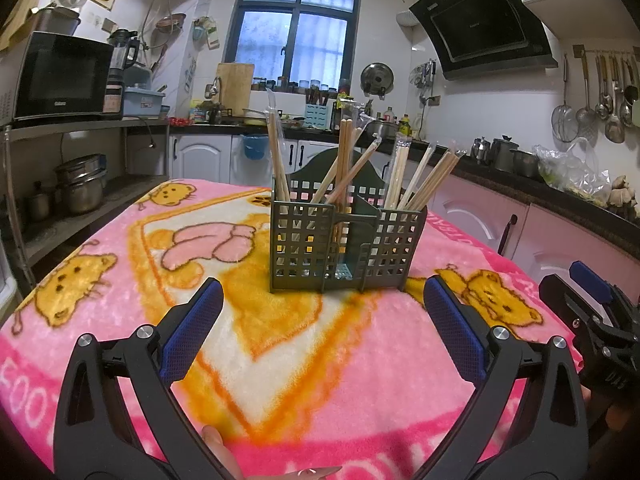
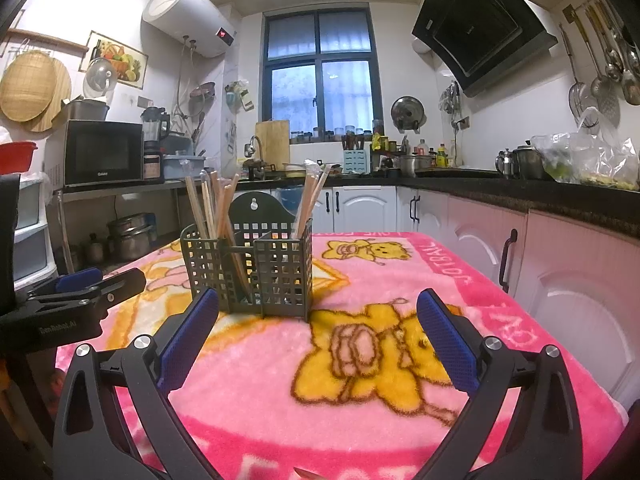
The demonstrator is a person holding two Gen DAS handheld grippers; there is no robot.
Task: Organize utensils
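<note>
Both grippers are held open and empty before a filled utensil holder.

The dark green utensil holder [image 1: 346,240] is seen at the centre of the left wrist view, standing on the pink cartoon blanket [image 1: 120,308] that covers the desk. Chopsticks [image 1: 344,160], some in clear wrappers, are already stood upright or leaning in its compartments. No loose utensil is visible on the blanket, so the task is judged largely or wholly done. The left gripper [image 1: 322,300] and the right gripper [image 2: 318,312] are both kept near the holder, fingers spread wide, nothing gripped.
</note>
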